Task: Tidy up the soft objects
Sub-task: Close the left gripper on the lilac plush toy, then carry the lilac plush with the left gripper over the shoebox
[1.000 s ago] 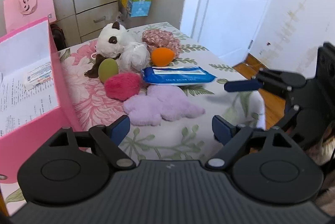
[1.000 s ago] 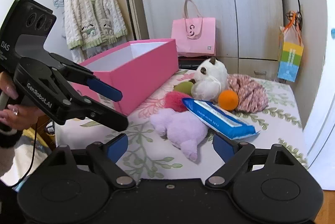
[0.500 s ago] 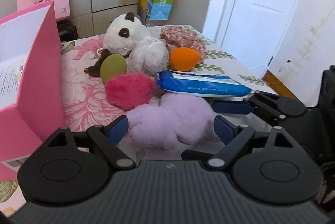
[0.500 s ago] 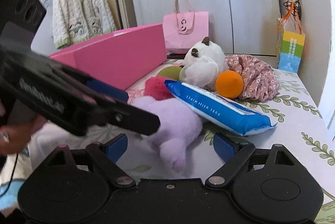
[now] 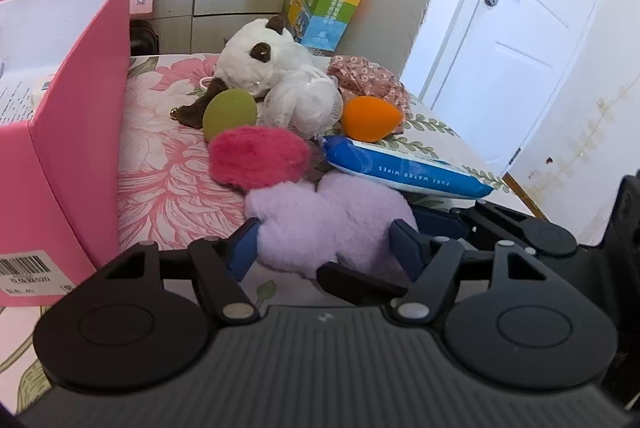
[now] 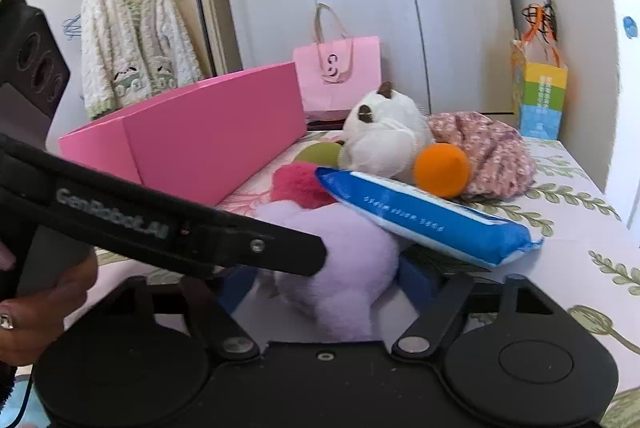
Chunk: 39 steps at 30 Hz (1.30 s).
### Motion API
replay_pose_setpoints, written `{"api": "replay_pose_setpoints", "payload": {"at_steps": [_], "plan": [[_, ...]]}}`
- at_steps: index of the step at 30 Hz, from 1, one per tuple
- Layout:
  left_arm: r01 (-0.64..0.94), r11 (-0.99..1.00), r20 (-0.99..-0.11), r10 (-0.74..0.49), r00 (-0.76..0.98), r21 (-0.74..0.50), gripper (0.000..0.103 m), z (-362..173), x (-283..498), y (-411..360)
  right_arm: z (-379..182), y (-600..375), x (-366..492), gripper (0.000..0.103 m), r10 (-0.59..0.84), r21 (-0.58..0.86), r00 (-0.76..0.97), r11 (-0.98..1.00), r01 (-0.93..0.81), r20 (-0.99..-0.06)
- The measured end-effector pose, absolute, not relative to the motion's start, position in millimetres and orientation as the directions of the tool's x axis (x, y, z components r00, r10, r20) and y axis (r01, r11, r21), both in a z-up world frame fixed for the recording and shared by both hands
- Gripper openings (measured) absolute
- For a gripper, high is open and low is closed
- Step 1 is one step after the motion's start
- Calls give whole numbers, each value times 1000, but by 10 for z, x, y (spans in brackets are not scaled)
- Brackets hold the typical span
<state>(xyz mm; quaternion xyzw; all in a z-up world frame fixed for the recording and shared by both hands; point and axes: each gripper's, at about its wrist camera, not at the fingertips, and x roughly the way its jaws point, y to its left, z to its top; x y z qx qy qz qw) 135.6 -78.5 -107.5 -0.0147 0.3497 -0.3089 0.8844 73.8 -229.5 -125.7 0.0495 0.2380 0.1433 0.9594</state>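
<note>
Two tools bracket one lilac plush. Left wrist view: left tool (image 5: 324,248) open astride the lilac plush (image 5: 328,220) at the surface's near edge; close squarely. Right wrist view: right tool (image 6: 326,282) open astride it; keep clear of wipes pack (image 6: 424,216).

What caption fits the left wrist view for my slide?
Both grippers, left gripper open, bracket the lilac plush beside the pink box.

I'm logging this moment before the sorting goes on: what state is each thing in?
Left gripper: jaws open, either side of the purple plush.
Right gripper: jaws open around the same plush.
Purple plush: lying on the bed, not clamped.
Pink box: open, no lid on.
Wipes pack: closed, resting partly on the plush.
Door: shut.
</note>
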Motion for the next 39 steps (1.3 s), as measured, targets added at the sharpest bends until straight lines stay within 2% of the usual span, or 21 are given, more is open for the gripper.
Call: {"api": "replay_pose_setpoints", "payload": {"at_steps": [2,5,10,14,24,34,39], "plan": [[550,808,-600,-551,581,-210,65,-1072,1302,-813,-1269,-2239,732,70,275,123,850,961,-246,-449],[566,809,-594,-535,601,-155,64,-1049,1199,-855,-1253,-2189,678,68,255,99,859,967,-236,-445],[557,815,-612,-526,592,-162,65,-1014,1150,-815,-1238,-2098,576,65,226,65,868,973,-220,-443],[553,815,-627,-525,576,-173,70,-1011,1082,-755,-1209,-2035,488,62,225,60,865,973,-222,-449],[529,845,-673,-437,596,-80,71,-906,789,-777,-1138,-1862,353,62,220,76,841,975,-211,-495],[508,850,-677,-457,577,-140,71,-746,605,-528,-906,-1734,200,63,258,120,803,966,-231,-538],[515,843,-718,-454,528,-154,71,-600,527,-408,-759,-1600,101,64,263,94,782,962,-256,-565]]}}
